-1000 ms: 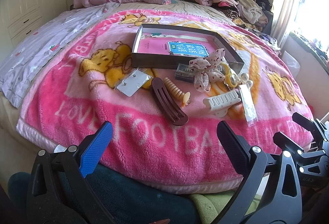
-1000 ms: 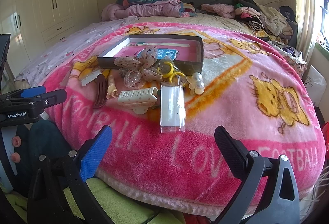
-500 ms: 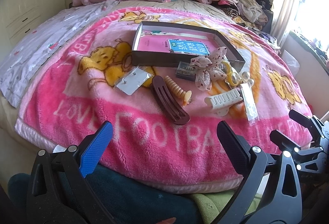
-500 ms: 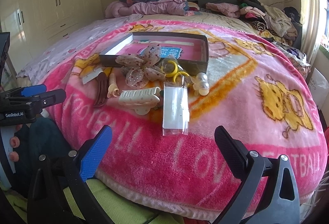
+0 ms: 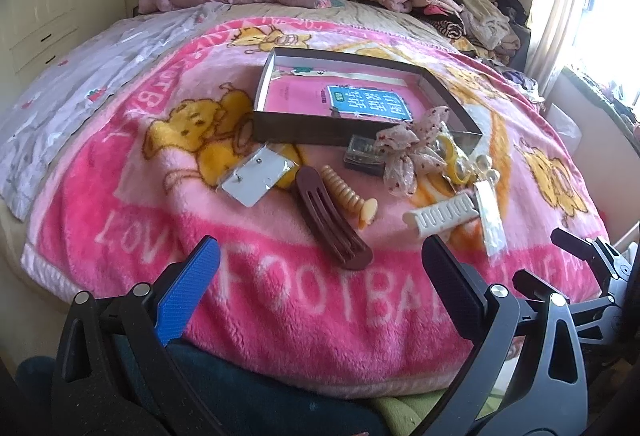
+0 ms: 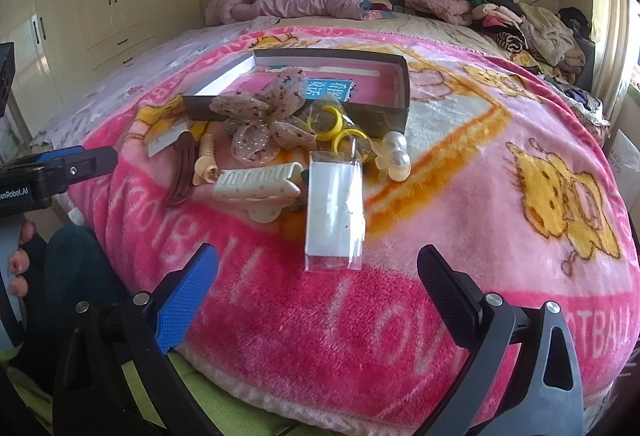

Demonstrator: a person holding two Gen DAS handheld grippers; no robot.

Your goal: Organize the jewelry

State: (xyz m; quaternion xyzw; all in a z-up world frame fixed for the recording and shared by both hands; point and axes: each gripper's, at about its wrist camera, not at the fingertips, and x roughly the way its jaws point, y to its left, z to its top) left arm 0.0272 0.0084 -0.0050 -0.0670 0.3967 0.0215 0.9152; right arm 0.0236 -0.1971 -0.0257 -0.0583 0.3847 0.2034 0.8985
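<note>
Hovering at the near edge of the bed, the left tool (image 5: 316,280) and the right tool (image 6: 316,276) both hang with jaws spread wide and nothing between them, above the pink blanket (image 5: 280,300).

Nearest the right tool lies a clear packet (image 6: 334,208), its long axis running away from the camera. Just left of it sits a cream claw clip (image 6: 258,184), lying crosswise, teeth upward. In the left wrist view, a dark brown hair clip (image 5: 332,216) lies nearest, its long axis slanting from near right to far left, and a tan ridged clip (image 5: 348,194) lies beside it on nearly the same slant. A carded pair of earrings (image 5: 258,176) rests to their left.

Farther back come two pearl bobbles (image 6: 394,152), yellow rings (image 6: 340,128) in a clear bag, and a spotted fabric bow (image 6: 264,116) leaning on the near wall of an open shallow box (image 6: 402,92). Inside the box lies a pink book (image 5: 340,102).
</note>
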